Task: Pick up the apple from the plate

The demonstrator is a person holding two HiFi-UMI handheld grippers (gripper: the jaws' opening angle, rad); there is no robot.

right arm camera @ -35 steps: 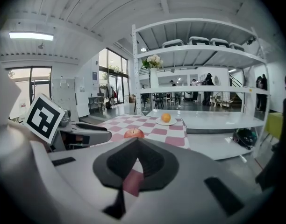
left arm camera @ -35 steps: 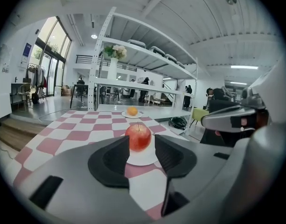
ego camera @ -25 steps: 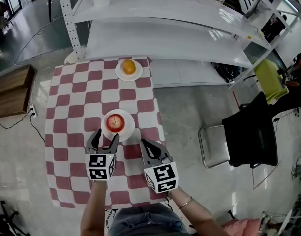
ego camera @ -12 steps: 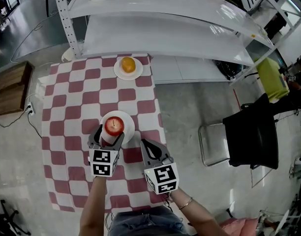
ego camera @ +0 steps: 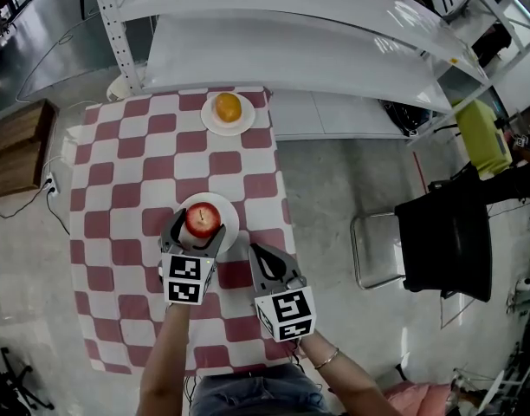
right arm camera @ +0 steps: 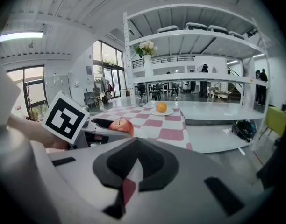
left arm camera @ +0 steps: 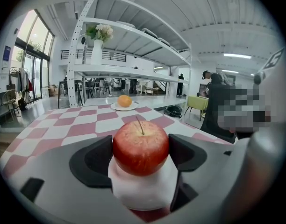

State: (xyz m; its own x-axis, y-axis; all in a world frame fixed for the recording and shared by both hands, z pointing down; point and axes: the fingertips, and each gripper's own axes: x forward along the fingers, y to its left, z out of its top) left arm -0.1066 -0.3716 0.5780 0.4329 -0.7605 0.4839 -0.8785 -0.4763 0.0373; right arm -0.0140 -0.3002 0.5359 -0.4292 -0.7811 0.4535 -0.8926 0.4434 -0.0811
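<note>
A red apple (ego camera: 203,218) stands on a small white plate (ego camera: 229,224) near the front of the red-and-white checked table (ego camera: 126,180). My left gripper (ego camera: 196,233) reaches over the plate's near rim, its jaws opening with one on each side of the apple. In the left gripper view the apple (left arm camera: 140,147) fills the gap between the two dark pads above the plate (left arm camera: 143,192); no squeeze shows. My right gripper (ego camera: 258,255) hovers to the right of the plate, jaws together and empty. The right gripper view has the apple (right arm camera: 122,125) to its left.
An orange (ego camera: 227,107) lies on a second white plate (ego camera: 244,121) at the table's far edge. A white shelf rack (ego camera: 291,50) stands behind the table. A black chair (ego camera: 438,232) is on the floor at the right, a wooden bench (ego camera: 18,159) at the left.
My left gripper has slid forward from short of the plate until its jaws flank the apple, and they have spread wider. The right gripper has barely shifted.
</note>
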